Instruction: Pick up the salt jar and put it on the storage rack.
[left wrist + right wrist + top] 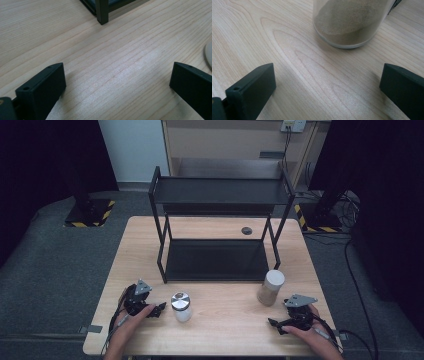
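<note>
High view: a light wooden table (pixel 220 330) stands on grey carpet, with dark curtains at both sides and a wooden cabinet (pixel 235 145) behind. A black two-tier rack (pixel 220 227) occupies the table's middle and rear; a round dark grommet (pixel 246 230) lies behind its lower shelf. A steel-lidded jar (pixel 181 306) stands near the front edge, left of centre, just beside the left gripper (pixel 159 309). A white-lidded jar (pixel 270 287) stands by the rack's front right leg, near the right gripper (pixel 276 324). Both rest at the front edge, empty.

Left gripper view: jaws wide over bare wood. A rack leg (pixel 102 12) stands ahead; a pale rim (pixel 208 53) is cut off at the right edge.

Right gripper view: jaws wide, empty. The white-lidded jar (pixel 348 22) holds tan powder and stands ahead, apart from them, its top cut off.
</note>
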Motion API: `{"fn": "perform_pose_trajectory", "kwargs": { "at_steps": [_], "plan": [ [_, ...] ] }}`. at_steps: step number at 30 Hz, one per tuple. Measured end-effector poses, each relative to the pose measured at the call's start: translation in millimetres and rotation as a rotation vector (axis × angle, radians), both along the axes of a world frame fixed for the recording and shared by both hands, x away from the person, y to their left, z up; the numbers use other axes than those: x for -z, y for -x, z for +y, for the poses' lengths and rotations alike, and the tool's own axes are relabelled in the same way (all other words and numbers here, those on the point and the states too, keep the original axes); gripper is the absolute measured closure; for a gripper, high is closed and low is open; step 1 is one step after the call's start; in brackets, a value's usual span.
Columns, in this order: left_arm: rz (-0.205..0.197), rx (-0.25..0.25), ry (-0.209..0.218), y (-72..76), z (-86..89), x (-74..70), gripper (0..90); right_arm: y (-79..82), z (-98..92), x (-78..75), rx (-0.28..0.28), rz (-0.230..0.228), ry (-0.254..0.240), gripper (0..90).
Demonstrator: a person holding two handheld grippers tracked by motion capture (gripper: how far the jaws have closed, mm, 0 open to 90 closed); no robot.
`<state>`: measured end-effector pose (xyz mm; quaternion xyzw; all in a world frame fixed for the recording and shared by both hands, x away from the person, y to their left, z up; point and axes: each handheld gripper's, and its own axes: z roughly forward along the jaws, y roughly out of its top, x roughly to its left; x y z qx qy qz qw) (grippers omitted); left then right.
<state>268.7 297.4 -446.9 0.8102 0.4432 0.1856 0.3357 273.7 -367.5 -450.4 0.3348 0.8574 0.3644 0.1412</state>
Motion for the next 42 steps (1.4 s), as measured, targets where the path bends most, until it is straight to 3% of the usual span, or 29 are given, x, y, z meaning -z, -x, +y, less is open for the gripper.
{"fn": "perform_pose_trajectory", "kwargs": {
  "at_steps": [17, 29, 42],
  "plan": [
    [0.001, 0.012, -0.005, 0.0, -0.3, -2.2, 1.8, 0.0, 0.0, 0.0, 0.000, 0.000, 0.000, 1.4],
    [-0.032, 0.043, -0.023, 7.3, -5.5, -12.0, 2.5, 0.0, 0.0, 0.0, 0.000, 0.000, 0.000, 1.4],
    [-0.055, 0.050, -0.011, 15.8, -1.8, -21.9, 2.4, 0.0, 0.0, 0.0, 0.000, 0.000, 0.000, 1.4]
  ]
}}
